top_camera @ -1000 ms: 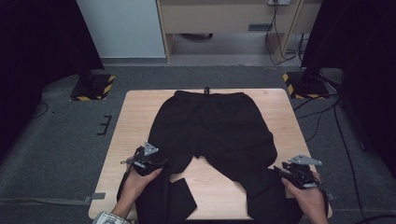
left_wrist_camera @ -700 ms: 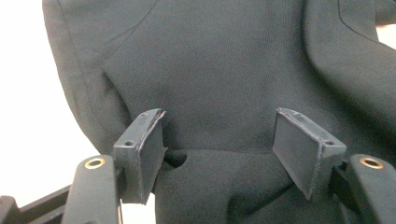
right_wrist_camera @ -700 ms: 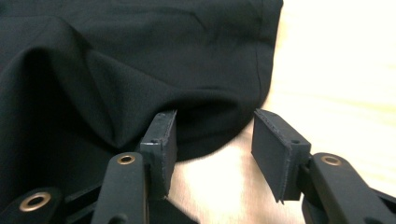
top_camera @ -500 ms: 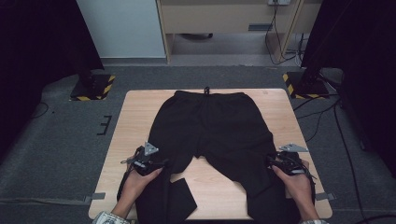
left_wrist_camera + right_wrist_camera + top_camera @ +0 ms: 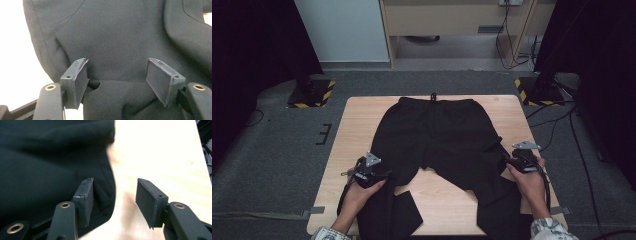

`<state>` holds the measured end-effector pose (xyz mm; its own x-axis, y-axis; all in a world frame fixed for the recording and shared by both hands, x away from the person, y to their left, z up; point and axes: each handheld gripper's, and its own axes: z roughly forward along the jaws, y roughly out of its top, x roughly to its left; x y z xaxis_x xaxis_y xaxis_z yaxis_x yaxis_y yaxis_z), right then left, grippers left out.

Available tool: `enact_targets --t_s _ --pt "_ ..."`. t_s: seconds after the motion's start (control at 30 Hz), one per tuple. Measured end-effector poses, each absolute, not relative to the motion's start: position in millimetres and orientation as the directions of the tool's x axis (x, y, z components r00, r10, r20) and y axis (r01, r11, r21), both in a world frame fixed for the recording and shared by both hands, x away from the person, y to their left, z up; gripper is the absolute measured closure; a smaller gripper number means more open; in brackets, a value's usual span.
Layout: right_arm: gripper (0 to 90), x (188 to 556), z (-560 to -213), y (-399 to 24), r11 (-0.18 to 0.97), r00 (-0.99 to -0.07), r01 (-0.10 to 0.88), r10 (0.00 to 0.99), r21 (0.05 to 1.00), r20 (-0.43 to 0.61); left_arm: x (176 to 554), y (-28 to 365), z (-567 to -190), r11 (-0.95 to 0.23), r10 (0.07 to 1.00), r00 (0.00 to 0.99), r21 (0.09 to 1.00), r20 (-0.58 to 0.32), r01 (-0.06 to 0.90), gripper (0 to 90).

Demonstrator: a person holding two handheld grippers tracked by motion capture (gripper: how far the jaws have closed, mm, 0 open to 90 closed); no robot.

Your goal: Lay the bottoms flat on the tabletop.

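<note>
Flat on the wooden table (image 5: pixel 352 130) lie the black trousers (image 5: pixel 442 135), waistband at the far edge and legs running toward the person. Over the left leg sits the left gripper (image 5: pixel 116 77), its jaws set wide with a raised fold of cloth between them; whether the pads press it I cannot tell. At the right leg's outer hem the right gripper (image 5: pixel 113 200) has just been opening; it stands released, straddling the cloth edge and bare wood.

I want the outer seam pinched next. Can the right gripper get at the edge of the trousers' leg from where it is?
Probably yes: the right gripper stands open astride the trousers leg's edge, nothing between.
</note>
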<state>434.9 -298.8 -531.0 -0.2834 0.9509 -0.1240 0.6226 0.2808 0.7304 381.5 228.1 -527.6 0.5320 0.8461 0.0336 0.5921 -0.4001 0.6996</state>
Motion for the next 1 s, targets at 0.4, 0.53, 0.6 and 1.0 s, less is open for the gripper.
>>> enact_targets --t_s 0.4,0.53,0.6,1.0 --pt "46.0 454.6 -524.6 -306.4 0.133 -0.246 0.647 0.968 0.751 0.04 383.1 235.4 -523.8 -0.368 0.86 0.51 0.708 0.012 0.603 30.5" --pt "45.2 428.0 -525.6 -312.9 0.159 -0.274 0.646 0.961 0.747 0.033 377.7 229.0 -512.7 -0.349 0.853 0.521 0.742 -0.001 0.573 29.3" --pt "43.5 416.9 -529.5 -313.2 0.165 -0.299 0.645 0.953 0.747 0.048 376.8 224.1 -506.8 -0.327 0.849 0.528 0.755 -0.029 0.568 28.7" --pt "36.6 396.9 -531.8 -272.5 0.263 -0.41 0.64 0.911 0.722 0.032 389.2 153.9 -483.7 -0.367 0.769 0.637 0.788 -0.042 0.495 29.0"
